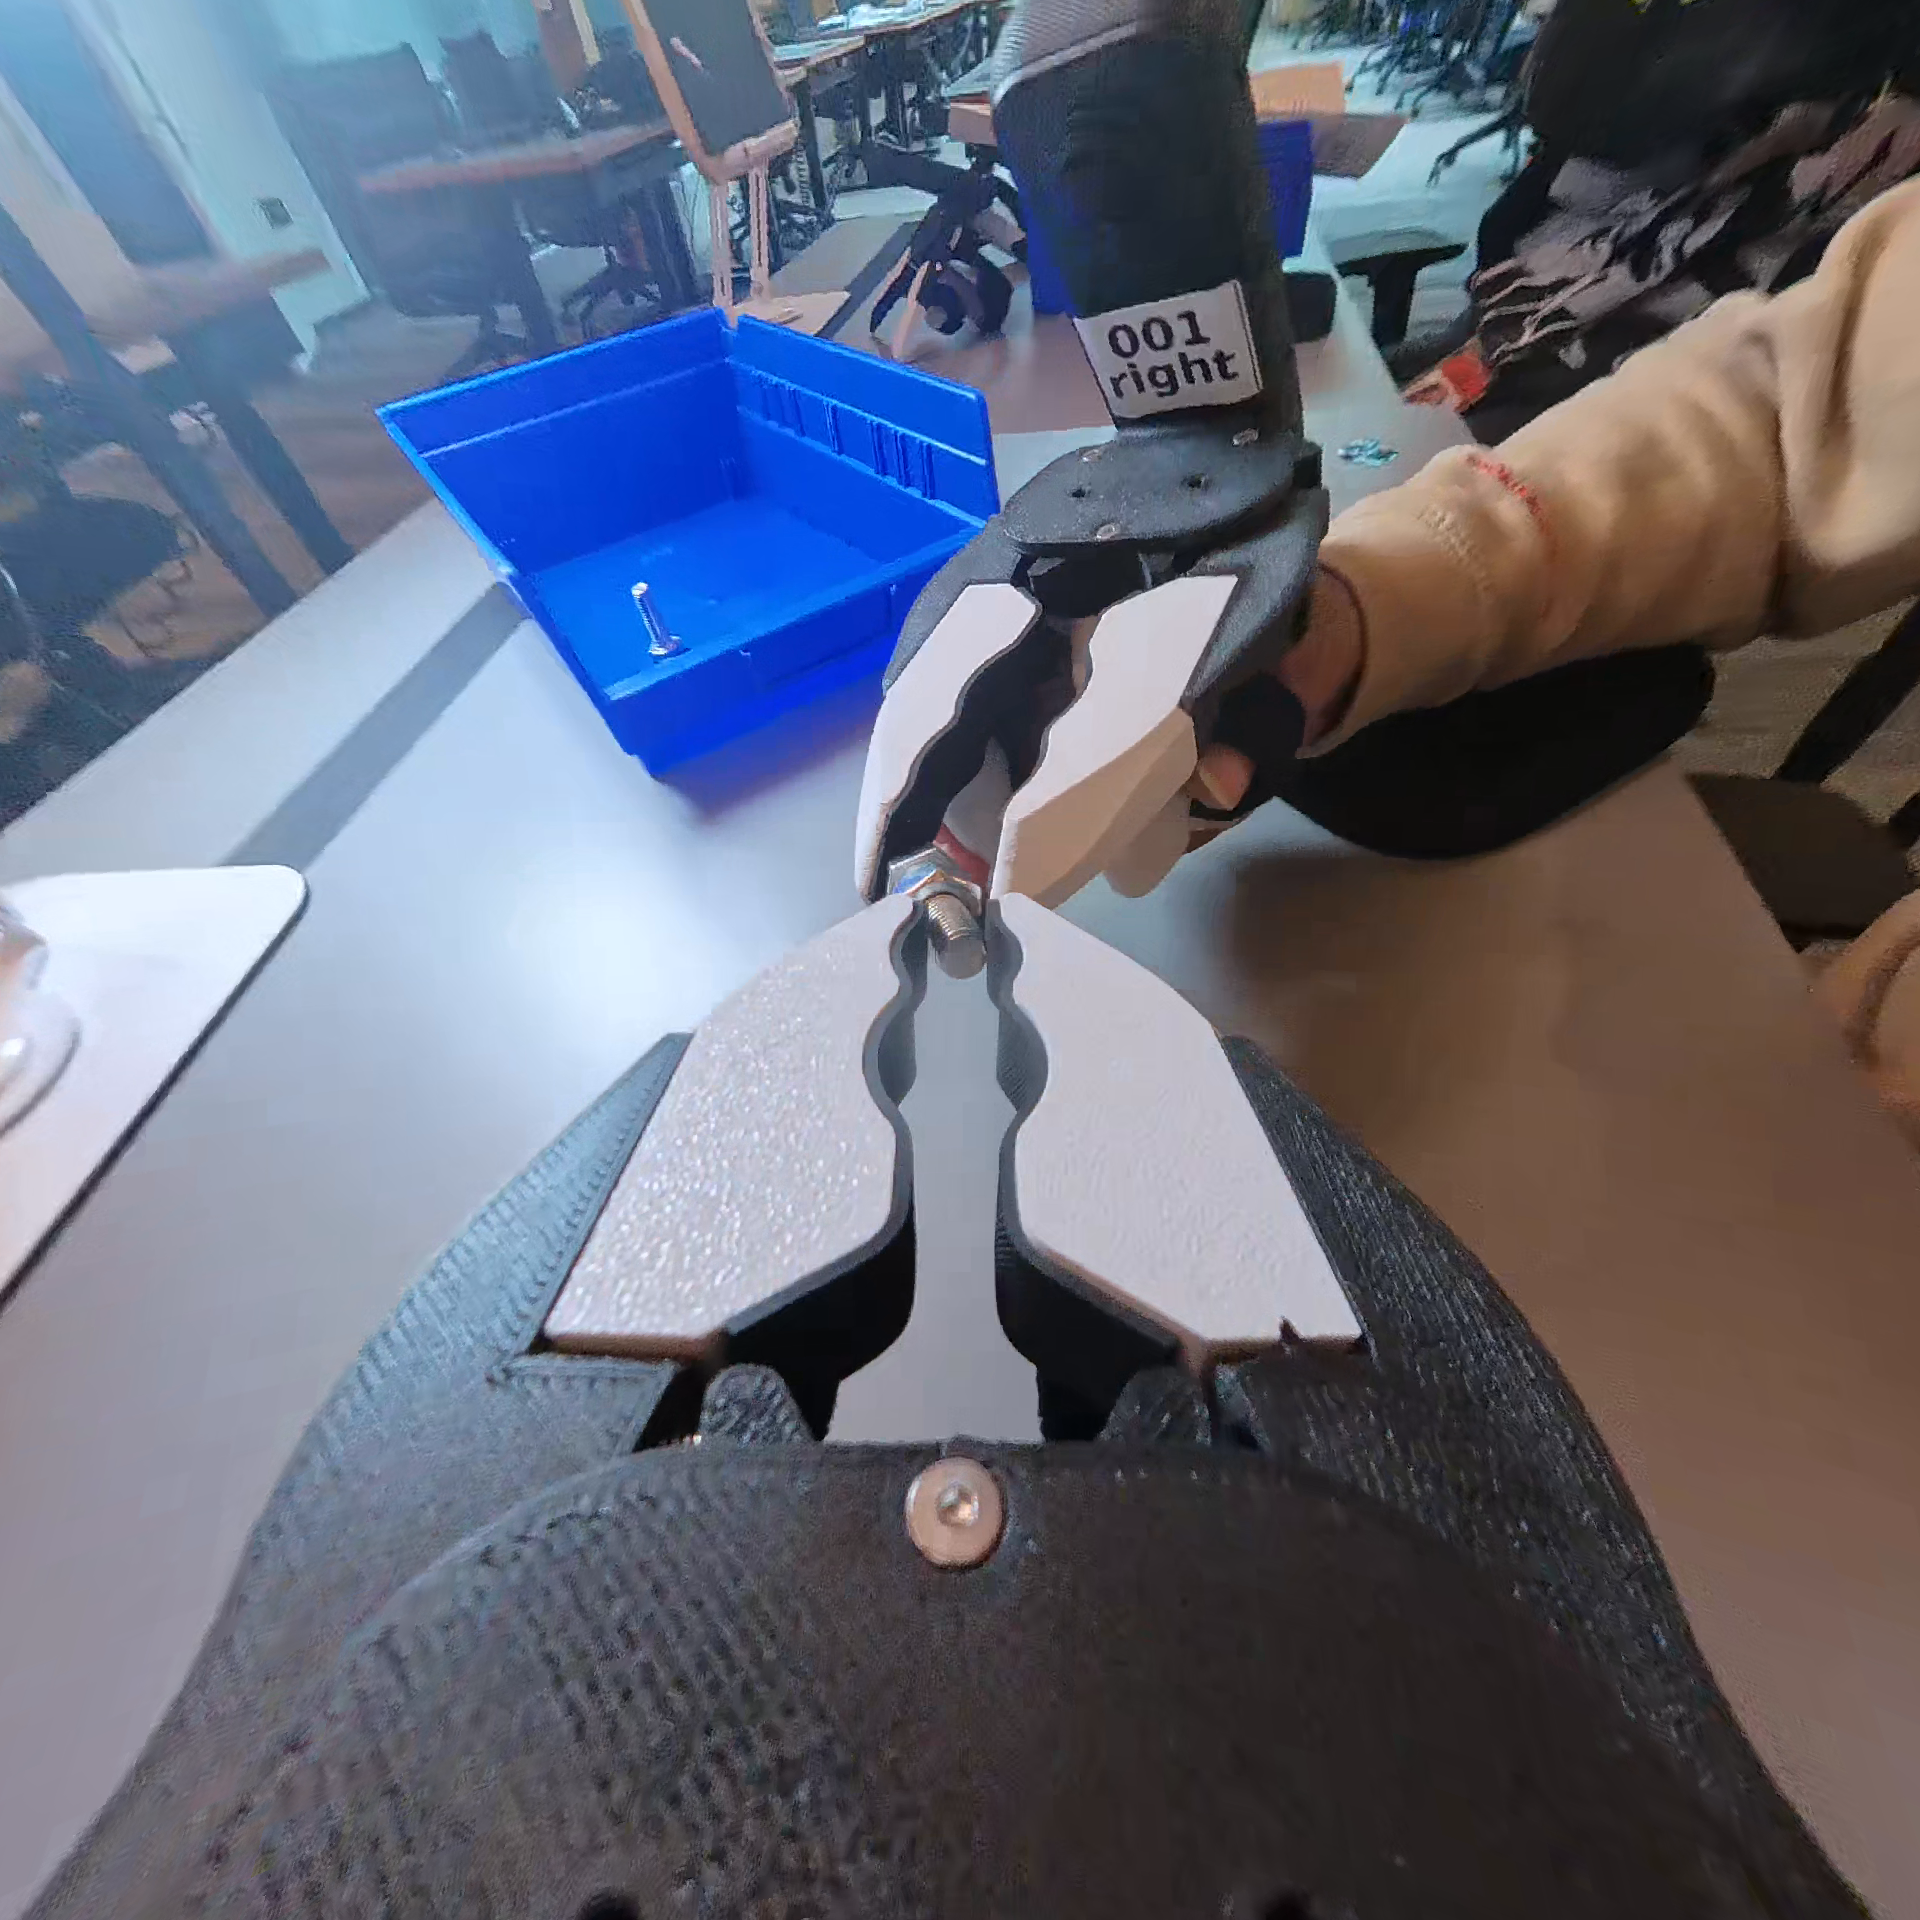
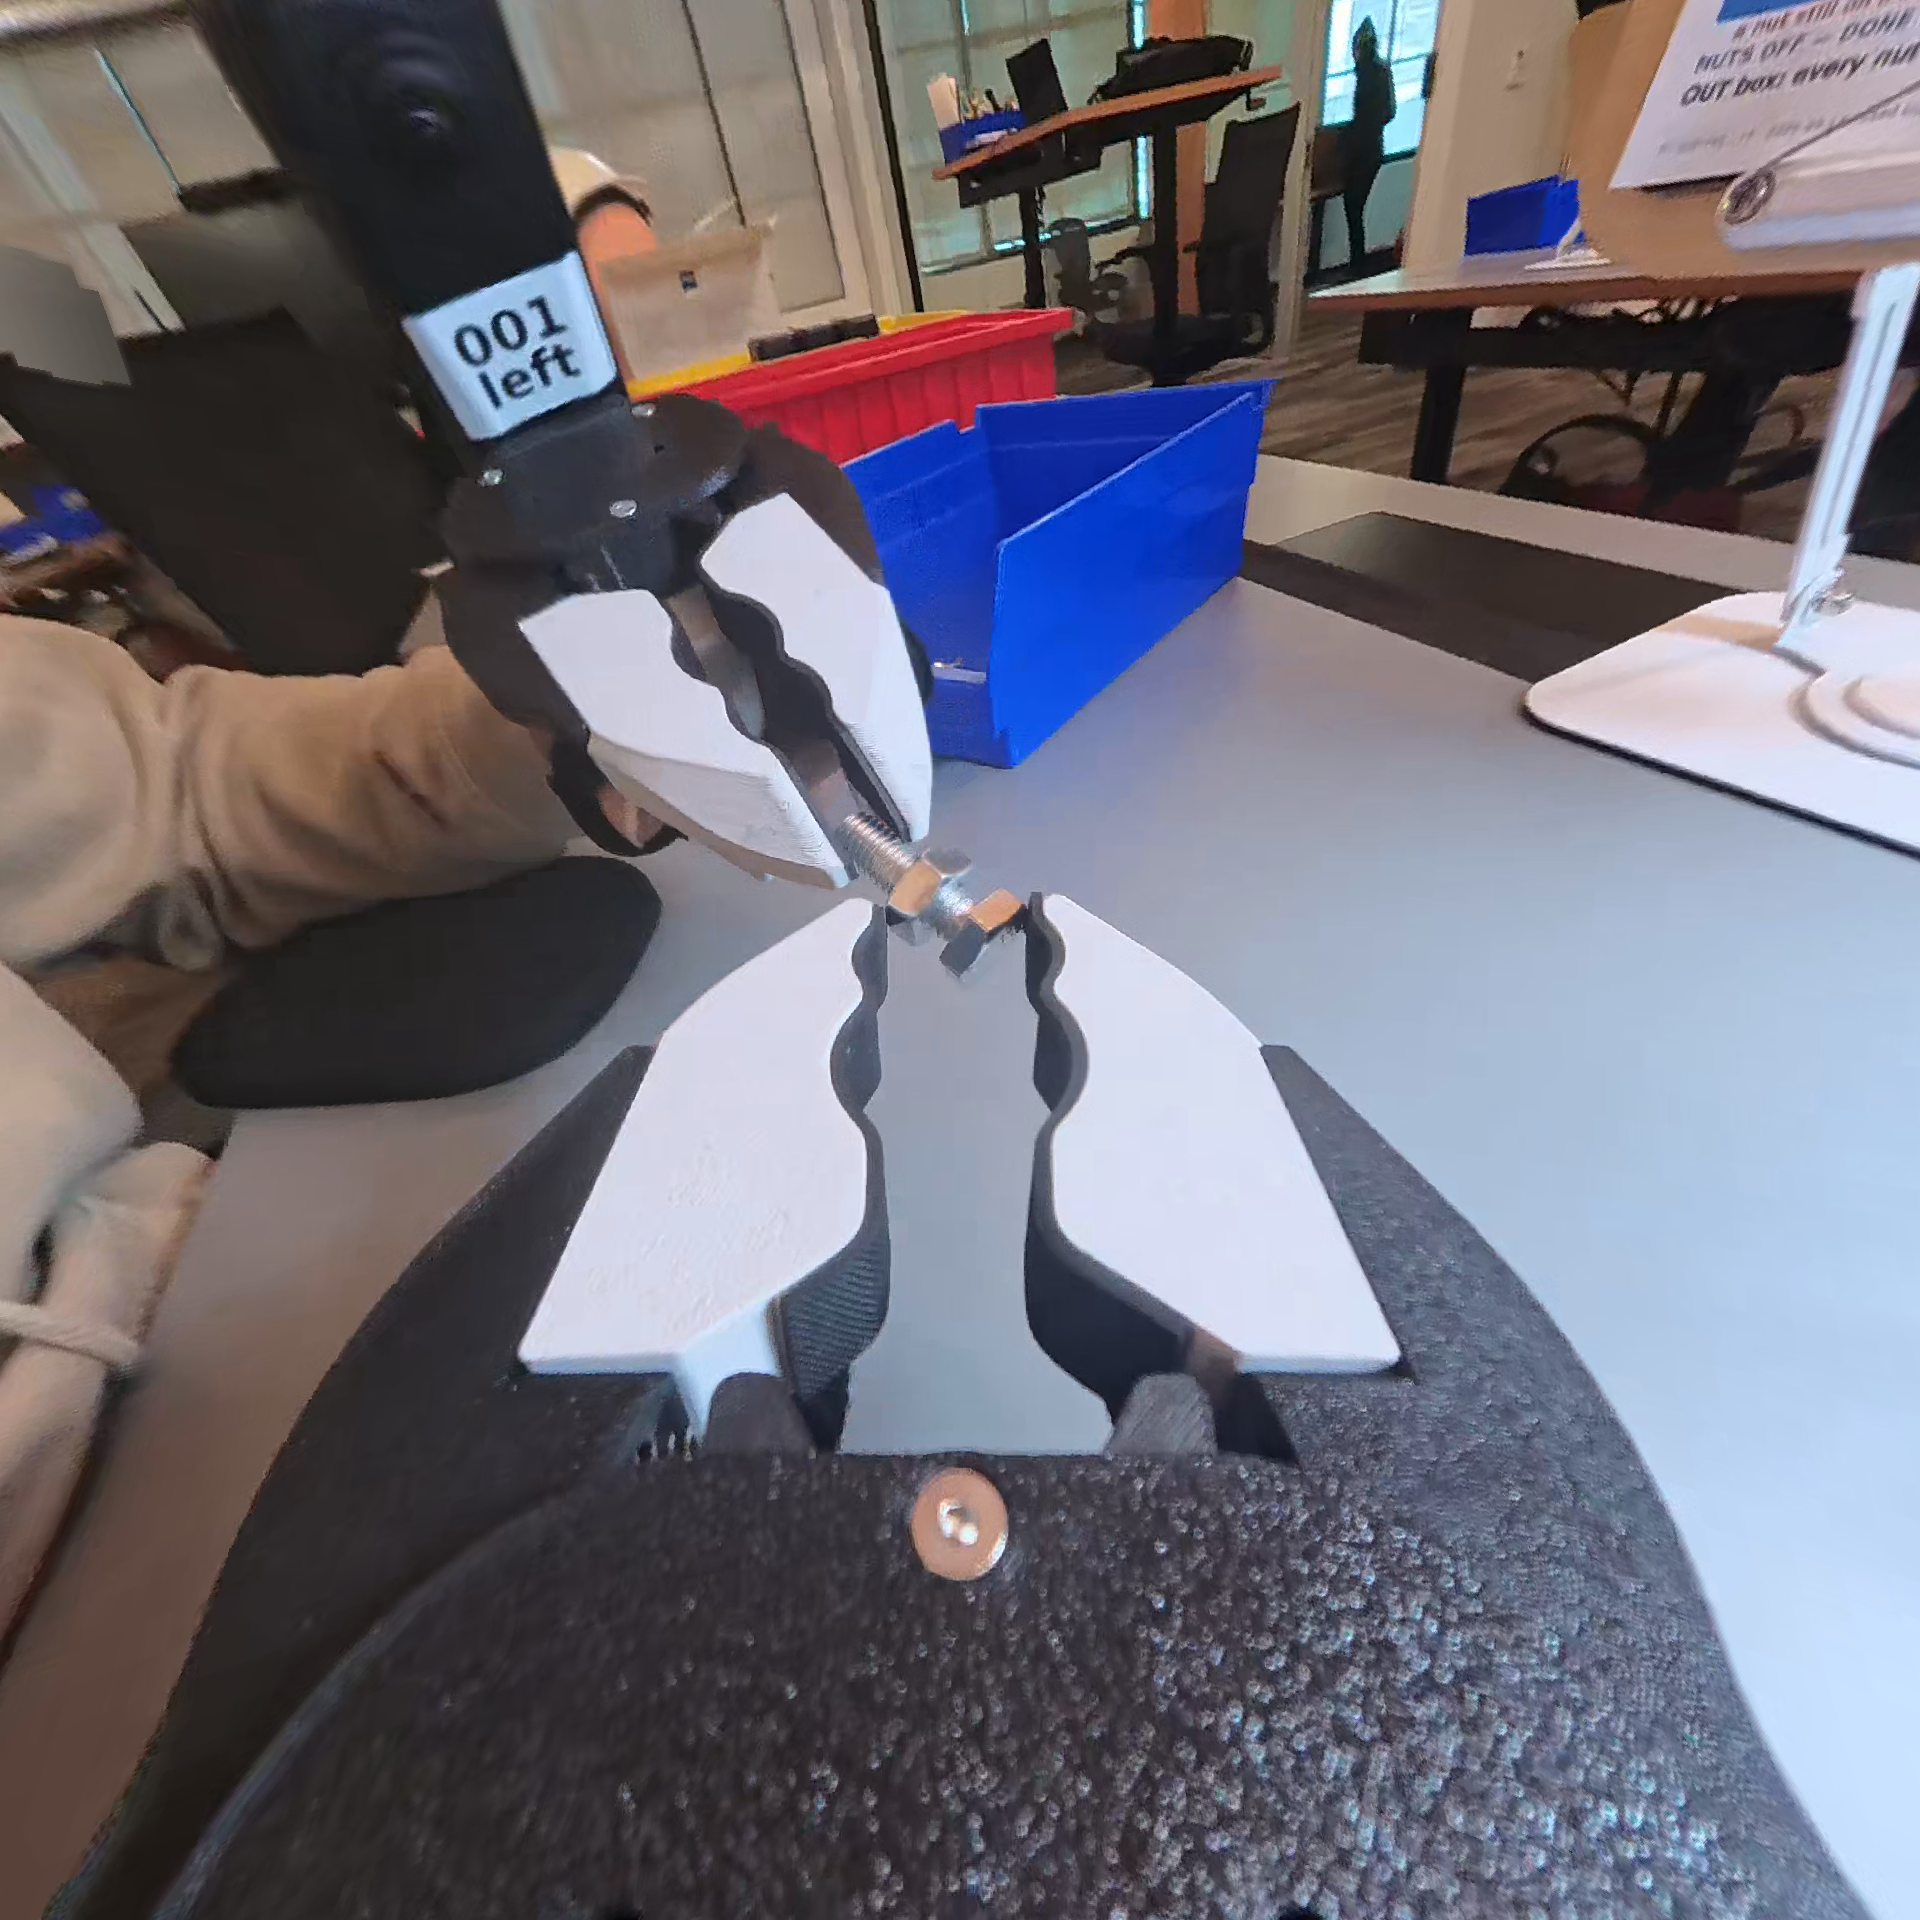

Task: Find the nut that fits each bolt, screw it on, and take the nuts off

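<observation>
A silver bolt (image 2: 883, 847) with a hex nut (image 2: 930, 878) on its thread is held in the air between both grippers. My left gripper (image 1: 951, 925) is shut on the threaded end of the bolt (image 1: 954, 935). My right gripper (image 2: 956, 914) is closed around the bolt's hex head (image 2: 982, 923), and the nut sits right at its fingertips. In the left wrist view the right gripper (image 1: 945, 883) comes down from above, with the nut (image 1: 920, 871) between its tips. The head is hidden there.
A blue bin (image 1: 727, 540) stands behind on the grey table (image 1: 468, 935) with one bolt (image 1: 649, 623) in it. It also shows in the right wrist view (image 2: 1101, 561), with a red bin (image 2: 914, 364) behind. A white stand base (image 2: 1714, 696) is at the right. My left and right fingertips are right by each other.
</observation>
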Available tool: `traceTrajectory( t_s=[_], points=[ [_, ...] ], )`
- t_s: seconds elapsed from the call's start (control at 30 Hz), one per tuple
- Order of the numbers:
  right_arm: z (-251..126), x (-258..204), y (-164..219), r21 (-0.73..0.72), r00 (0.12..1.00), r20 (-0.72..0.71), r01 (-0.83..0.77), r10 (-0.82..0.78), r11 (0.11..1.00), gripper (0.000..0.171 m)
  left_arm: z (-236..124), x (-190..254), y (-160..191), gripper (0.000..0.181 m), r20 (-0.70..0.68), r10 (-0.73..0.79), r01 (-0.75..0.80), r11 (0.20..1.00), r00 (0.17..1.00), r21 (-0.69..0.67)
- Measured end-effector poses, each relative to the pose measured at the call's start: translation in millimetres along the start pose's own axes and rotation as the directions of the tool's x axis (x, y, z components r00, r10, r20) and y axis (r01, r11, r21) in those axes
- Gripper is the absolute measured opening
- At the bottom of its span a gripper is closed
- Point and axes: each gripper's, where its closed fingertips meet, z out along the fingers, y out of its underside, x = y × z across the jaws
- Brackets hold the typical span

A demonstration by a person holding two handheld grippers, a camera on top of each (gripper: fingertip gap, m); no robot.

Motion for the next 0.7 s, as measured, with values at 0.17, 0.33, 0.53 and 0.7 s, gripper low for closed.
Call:
traceTrajectory(
  t_s=[0.17,0.33,0.53,0.7],
  points=[
    [0,-5,5,-0.025,0.998,0.062,0.032,-0.03,0.999,0.02,-5,3,-4,0.009,-0.023,0.016,-0.016,1.0,1.0,-0.016],
    [5,-9,23,-0.126,0.971,0.052,0.237,-0.232,0.963,0.022,-4,7,3,0.008,-0.076,-0.045,0.04,0.997,0.996,-0.068],
    [13,-21,43,-0.201,0.9,0.086,0.436,-0.428,0.877,0.022,-2,18,10,0.007,-0.153,-0.103,0.084,0.989,0.983,-0.122],
    [12,-31,43,-0.165,0.923,0.158,0.375,-0.35,0.912,0.022,-1,30,12,0.007,-0.205,-0.08,0.051,0.988,0.976,-0.142]
  ],
)
